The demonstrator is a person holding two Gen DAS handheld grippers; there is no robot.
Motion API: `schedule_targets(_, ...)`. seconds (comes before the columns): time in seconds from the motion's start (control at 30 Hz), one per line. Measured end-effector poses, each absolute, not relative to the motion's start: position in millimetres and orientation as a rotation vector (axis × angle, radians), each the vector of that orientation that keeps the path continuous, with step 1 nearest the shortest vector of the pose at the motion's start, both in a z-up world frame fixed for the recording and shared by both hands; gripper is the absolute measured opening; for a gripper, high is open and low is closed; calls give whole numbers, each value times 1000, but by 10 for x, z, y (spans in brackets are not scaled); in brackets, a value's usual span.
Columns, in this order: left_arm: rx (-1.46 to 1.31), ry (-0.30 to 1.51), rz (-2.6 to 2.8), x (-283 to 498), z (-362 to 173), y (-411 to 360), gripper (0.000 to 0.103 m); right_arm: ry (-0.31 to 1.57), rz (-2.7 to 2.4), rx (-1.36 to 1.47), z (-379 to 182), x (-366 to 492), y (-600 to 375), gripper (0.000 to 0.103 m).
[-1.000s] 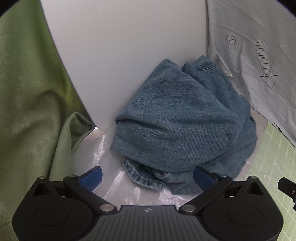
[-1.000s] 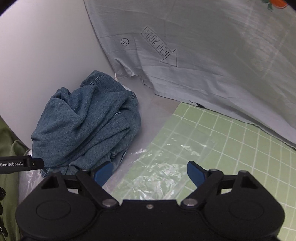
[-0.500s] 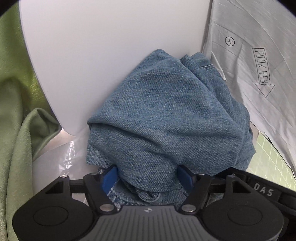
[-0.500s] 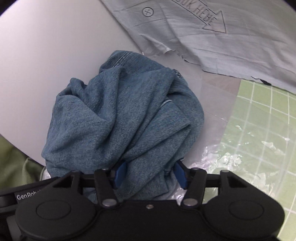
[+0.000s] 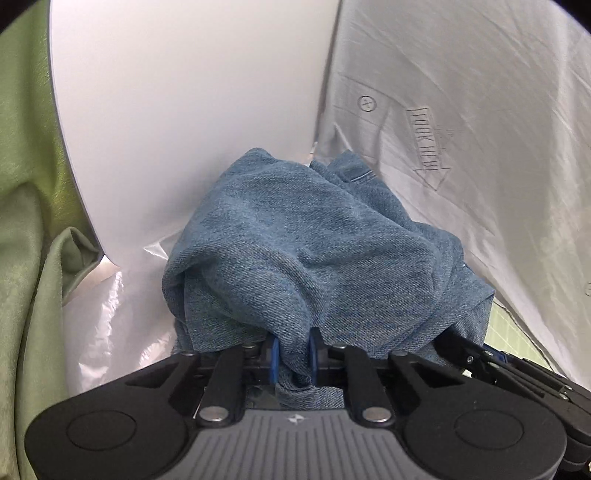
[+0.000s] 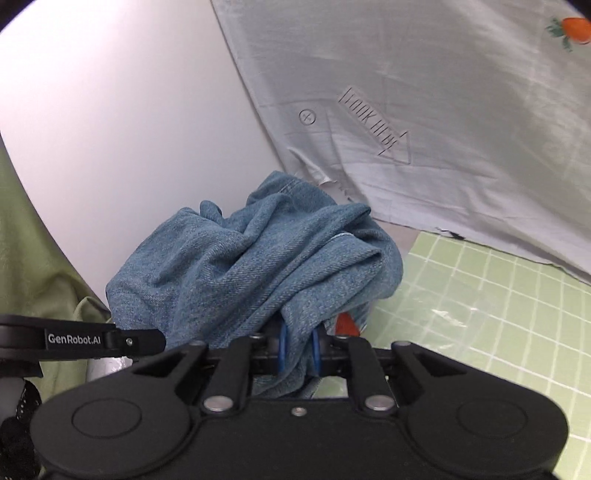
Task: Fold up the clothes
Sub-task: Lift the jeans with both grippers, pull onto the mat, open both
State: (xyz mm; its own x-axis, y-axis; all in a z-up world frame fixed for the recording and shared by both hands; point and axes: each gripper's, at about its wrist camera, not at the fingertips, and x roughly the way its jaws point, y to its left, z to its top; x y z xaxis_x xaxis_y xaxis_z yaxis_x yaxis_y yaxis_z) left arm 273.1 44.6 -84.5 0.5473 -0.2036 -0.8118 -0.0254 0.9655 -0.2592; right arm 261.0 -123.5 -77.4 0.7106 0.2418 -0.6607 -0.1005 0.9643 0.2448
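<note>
left hand-held gripper [image 5: 292, 356] clenched on denim garment [image 5: 303, 251] | right hand-held gripper [image 6: 298, 349] likewise | bundle bunched just ahead

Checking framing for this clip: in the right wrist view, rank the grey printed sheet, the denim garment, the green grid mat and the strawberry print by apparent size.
1. grey printed sheet
2. denim garment
3. green grid mat, partly hidden by the right gripper, so its rank against the denim is unsure
4. strawberry print

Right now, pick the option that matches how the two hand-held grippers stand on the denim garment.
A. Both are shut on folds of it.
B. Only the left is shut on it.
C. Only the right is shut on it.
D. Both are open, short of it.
A: the left hand-held gripper and the right hand-held gripper each have blue pads pinched on a fold of the denim garment.
</note>
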Motion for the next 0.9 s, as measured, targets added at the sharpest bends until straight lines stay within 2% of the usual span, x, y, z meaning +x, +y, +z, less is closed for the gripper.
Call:
schedule_targets(0.3,-226,1048,-360,1720,-685,-349,15,749,-126,143,-665,761,-2350,12)
schedule_targets(0.6,-133,1184,-620,592,-845,-1474,15,853,-463,344,-942,-869,-3425,12)
schedule_targets(0.7,-144,1172,-593,445,-800,-1572,20,851,-463,397,-924,-1098,-3660,17)
schedule_targets(0.77,-161,1150,-546,405,-744,-1566,25,824,-470,389,-856,-1174,-3736,28)
schedule_targets(0.83,-179,1127,-500,365,-689,-1560,49,790,-487,363,-768,-1198,-3814,41)
schedule_targets(0.9,-215,1102,-426,410,-643,-1500,64,766,-488,372,-711,-1175,-3947,50)
